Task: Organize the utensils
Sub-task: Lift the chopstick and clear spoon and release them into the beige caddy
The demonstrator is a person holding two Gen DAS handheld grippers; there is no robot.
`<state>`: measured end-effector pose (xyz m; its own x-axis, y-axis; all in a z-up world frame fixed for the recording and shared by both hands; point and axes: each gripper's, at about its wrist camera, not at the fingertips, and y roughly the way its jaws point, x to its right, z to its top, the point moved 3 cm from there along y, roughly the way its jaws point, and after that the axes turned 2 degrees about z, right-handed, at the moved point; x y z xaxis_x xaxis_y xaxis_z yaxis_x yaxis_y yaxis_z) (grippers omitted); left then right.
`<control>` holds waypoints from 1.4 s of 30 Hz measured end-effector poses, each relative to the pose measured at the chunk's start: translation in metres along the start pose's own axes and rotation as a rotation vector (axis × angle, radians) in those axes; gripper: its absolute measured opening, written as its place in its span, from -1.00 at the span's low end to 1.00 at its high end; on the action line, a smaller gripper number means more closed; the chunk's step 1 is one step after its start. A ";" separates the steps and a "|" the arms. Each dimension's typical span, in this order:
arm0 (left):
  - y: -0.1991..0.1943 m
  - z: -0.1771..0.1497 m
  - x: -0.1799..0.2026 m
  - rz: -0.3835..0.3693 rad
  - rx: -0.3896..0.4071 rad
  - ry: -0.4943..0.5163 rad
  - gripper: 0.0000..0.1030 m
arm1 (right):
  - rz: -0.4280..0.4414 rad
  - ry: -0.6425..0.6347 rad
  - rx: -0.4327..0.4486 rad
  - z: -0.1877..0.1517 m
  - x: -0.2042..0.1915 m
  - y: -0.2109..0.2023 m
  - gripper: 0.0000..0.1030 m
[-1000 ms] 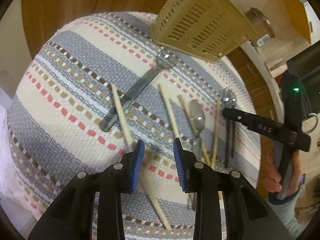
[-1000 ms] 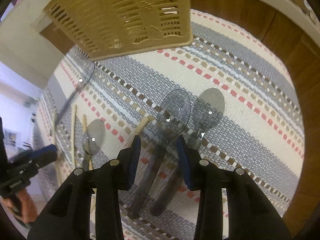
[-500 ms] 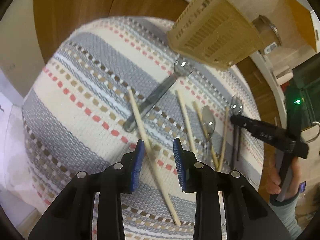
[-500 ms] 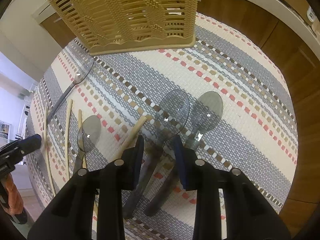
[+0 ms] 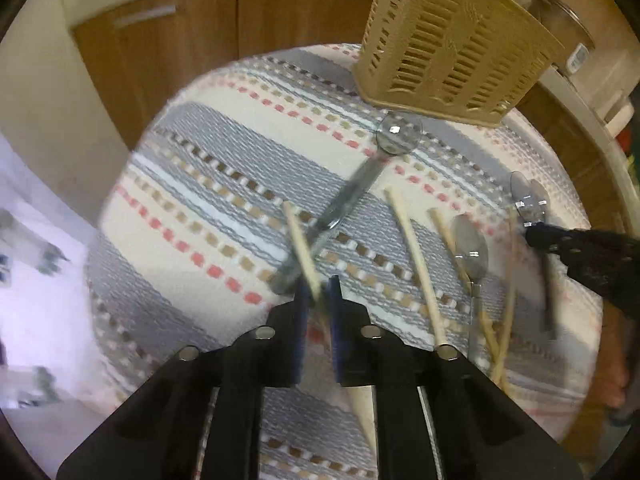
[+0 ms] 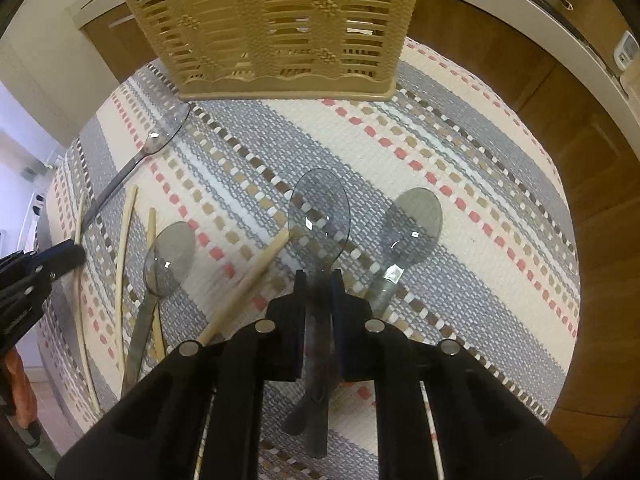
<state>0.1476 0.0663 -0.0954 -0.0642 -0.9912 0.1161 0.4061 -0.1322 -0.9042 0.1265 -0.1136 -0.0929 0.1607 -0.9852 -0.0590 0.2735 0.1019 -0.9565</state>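
I'm pinching a pale wooden chopstick (image 5: 302, 246) w/ L gripper (image 5: 318, 300), R gripper (image 6: 319, 292) clamping a smoky translucent plastic spoon (image 6: 319, 216) at its neck; both probably light, slick.

A worktop covered by a woven striped cloth (image 6: 460, 152) in cream, grey and coral fills the frame. On it, at the top, stands a tan slotted basket (image 6: 272, 28). Clear grey plastic spoons (image 6: 412, 220) lie at centre and left (four in all), with pale wooden chopsticks (image 6: 124, 240) scattered lower left.
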 end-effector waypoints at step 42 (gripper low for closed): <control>-0.115 0.201 0.062 -0.216 1.079 -0.100 -0.93 | 0.101 -0.013 0.973 0.172 0.056 -0.142 -0.81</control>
<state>0.2799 0.0176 0.0982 -0.1754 -0.9362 0.3047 0.9804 -0.1944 -0.0327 0.2594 -0.1596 0.0885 0.2353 -0.9647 -0.1185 0.9201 0.2604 -0.2928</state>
